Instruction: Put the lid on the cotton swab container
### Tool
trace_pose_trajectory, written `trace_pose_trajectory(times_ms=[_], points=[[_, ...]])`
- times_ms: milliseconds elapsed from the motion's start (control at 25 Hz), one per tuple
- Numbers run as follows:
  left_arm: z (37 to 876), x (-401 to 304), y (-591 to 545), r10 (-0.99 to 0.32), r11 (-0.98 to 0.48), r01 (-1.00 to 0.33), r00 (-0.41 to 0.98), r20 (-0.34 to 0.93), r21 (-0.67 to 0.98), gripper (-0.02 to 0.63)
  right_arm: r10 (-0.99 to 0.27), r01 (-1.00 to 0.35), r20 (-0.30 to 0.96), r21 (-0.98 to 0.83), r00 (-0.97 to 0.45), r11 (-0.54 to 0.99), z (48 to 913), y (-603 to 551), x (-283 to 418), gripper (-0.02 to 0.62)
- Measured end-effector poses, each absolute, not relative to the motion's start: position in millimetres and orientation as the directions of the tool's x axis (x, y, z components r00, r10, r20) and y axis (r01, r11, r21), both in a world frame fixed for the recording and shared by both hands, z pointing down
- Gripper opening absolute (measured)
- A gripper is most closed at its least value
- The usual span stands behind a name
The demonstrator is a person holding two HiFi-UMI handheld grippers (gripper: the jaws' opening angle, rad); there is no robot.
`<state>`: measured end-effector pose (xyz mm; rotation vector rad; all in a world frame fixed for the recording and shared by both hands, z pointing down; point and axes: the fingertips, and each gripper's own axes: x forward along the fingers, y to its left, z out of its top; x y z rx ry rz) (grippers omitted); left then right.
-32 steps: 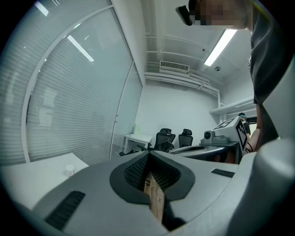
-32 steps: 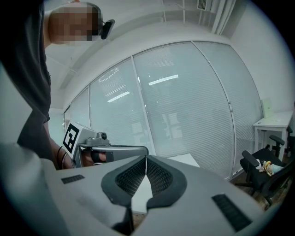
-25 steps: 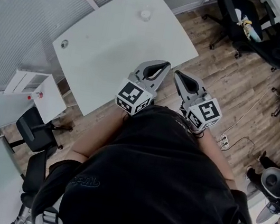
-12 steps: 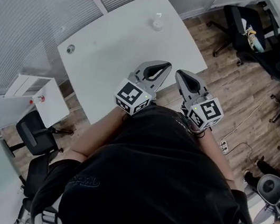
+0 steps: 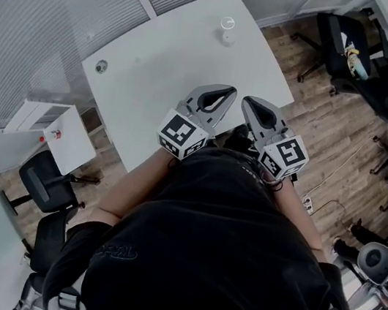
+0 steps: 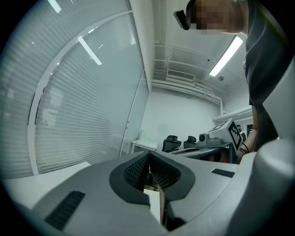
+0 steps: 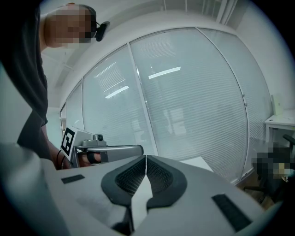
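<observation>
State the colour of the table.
The table is white; the head view shows it best.

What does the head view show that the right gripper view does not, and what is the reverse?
Only the head view: two small pale items near the far edge of the white table, too small to tell apart, and a round fitting in the tabletop. Only the right gripper view: how the jaws of the right hand-held gripper meet, together with nothing between them. Both: the two grippers, including the left hand-held gripper, part of the table, and the glass wall with blinds.
</observation>
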<state>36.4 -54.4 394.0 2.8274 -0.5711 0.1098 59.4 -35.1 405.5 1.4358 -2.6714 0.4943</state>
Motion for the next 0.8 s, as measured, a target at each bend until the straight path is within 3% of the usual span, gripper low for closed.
trace_pose_trajectory(times_ms=[800], points=[[425,40,-108,-0.524,-0.796,-0.558,0.829,0.197,0.232,0.018,-0.697,-0.735,0.243,-0.299,-0.675,0.608,427,-97,76,0.025]])
